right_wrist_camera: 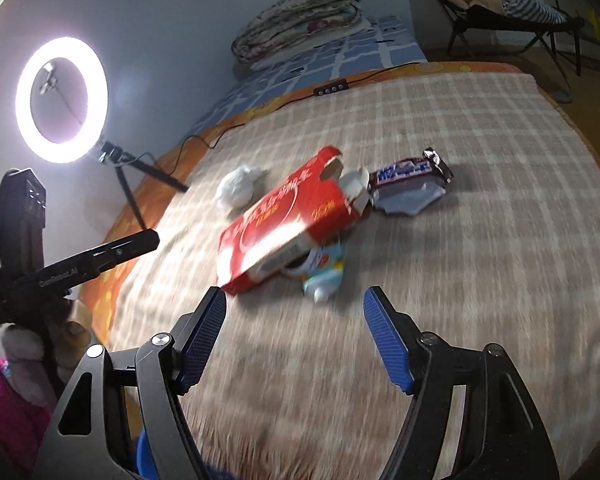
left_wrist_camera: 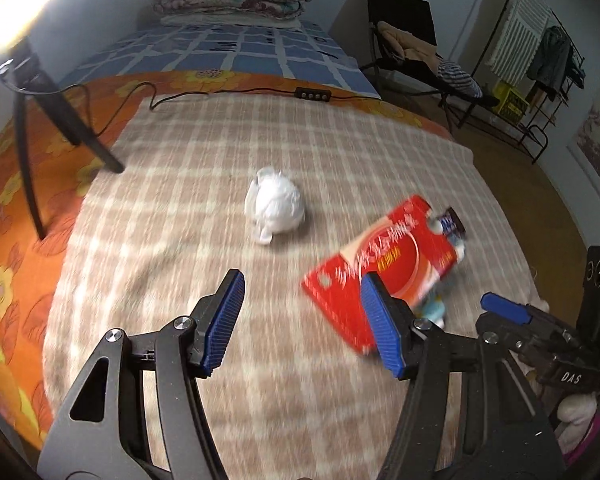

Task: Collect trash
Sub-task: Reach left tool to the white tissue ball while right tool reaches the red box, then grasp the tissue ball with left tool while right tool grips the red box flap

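on a beige checked blanket (left_wrist_camera: 228, 152), spread over an orange flowered sheet (left_wrist_camera: 4, 208), four bits of trash. in the left wrist view: crumpled white tissue (left_wrist_camera: 274, 204) at frame centre, lying alone; red carton (left_wrist_camera: 384, 264) right of centre, flat, one end torn open; dark candy wrapper (left_wrist_camera: 452, 222) just past its upper right corner; pale blue packet (left_wrist_camera: 434, 310) peeking out below the carton's lower edge, partly hidden by the right finger. left gripper (left_wrist_camera: 304, 322) low in the frame, jaws spread, nothing between the blue pads, none of the trash touched. right gripper (left_wrist_camera: 504, 310) seen from the side at lower right, one blue fingertip showing.

in the right wrist view: carton at centre, tissue up and left of it, wrapper up and right with a pale scrap under it, blue packet tucked under the carton's lower right edge. right gripper's jaws spread wide at the bottom of the frame, empty, short of the carton. gloved hand (right_wrist_camera: 18, 354) with a pink sleeve at lower left. ring light (right_wrist_camera: 62, 100) glowing at upper left on a tripod. folded quilt (right_wrist_camera: 300, 16) at top centre. much motion blur on the blanket.
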Action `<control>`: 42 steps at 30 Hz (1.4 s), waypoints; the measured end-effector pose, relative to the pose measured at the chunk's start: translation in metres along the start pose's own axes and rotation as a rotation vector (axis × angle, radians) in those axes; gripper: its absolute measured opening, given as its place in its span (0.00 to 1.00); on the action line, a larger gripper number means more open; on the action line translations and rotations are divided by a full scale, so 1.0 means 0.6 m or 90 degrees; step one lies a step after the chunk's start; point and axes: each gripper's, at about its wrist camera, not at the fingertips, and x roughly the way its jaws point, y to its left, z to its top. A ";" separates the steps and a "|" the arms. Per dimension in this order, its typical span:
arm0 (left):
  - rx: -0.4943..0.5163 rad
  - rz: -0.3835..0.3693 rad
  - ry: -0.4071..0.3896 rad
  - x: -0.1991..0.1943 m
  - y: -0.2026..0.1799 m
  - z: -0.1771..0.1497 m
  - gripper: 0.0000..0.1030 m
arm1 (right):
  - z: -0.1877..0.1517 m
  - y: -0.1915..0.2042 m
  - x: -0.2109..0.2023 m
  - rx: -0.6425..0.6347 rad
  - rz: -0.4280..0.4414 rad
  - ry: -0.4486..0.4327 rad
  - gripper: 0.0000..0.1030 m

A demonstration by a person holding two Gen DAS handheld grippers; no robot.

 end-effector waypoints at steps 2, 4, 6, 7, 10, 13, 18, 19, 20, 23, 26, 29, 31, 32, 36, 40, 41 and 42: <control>-0.003 0.002 0.004 0.022 0.001 0.015 0.60 | 0.013 -0.008 0.015 0.006 0.004 0.000 0.69; -0.004 0.005 0.004 0.041 0.002 0.026 0.60 | 0.024 -0.014 0.031 0.012 0.010 0.003 0.69; -0.001 0.011 0.001 0.057 0.002 0.036 0.60 | 0.030 -0.021 0.043 0.019 0.016 0.005 0.69; 0.004 0.015 -0.002 0.065 0.002 0.042 0.60 | 0.034 -0.025 0.049 0.024 0.022 0.005 0.69; 0.014 0.031 -0.006 0.083 0.003 0.051 0.60 | 0.041 -0.035 0.065 0.039 0.036 0.004 0.69; 0.005 0.036 -0.003 0.108 0.014 0.063 0.60 | 0.044 -0.040 0.079 0.047 0.042 0.009 0.69; -0.007 0.030 0.005 0.134 0.029 0.071 0.60 | 0.047 -0.044 0.090 0.058 0.055 0.007 0.69; -0.009 0.029 0.007 0.139 0.032 0.072 0.57 | 0.049 -0.044 0.091 0.059 0.055 0.005 0.69; -0.010 0.029 0.010 0.142 0.034 0.071 0.48 | 0.050 -0.044 0.092 0.060 0.055 0.004 0.69; -0.011 0.025 0.024 0.152 0.039 0.069 0.34 | 0.057 -0.044 0.096 0.062 0.059 0.002 0.68; -0.003 0.026 0.025 0.155 0.037 0.066 0.26 | 0.066 -0.042 0.102 0.061 0.058 0.001 0.62; 0.010 0.031 0.022 0.155 0.032 0.064 0.21 | 0.070 -0.037 0.105 0.055 0.046 0.001 0.53; 0.016 0.033 0.019 0.153 0.028 0.063 0.17 | 0.071 -0.033 0.105 0.047 0.043 0.001 0.40; 0.017 0.033 0.018 0.152 0.026 0.062 0.17 | 0.071 -0.031 0.105 0.046 0.048 -0.001 0.39; 0.015 0.033 0.016 0.150 0.025 0.058 0.14 | 0.071 -0.017 0.094 0.030 0.054 -0.021 0.31; 0.015 0.039 0.006 0.132 0.029 0.058 0.12 | 0.075 0.004 0.072 0.008 0.062 -0.048 0.24; 0.013 0.039 0.001 0.125 0.032 0.059 0.12 | 0.077 0.010 0.068 0.001 0.065 -0.052 0.23; 0.011 0.040 -0.003 0.117 0.034 0.060 0.11 | 0.077 0.014 0.064 -0.004 0.064 -0.055 0.22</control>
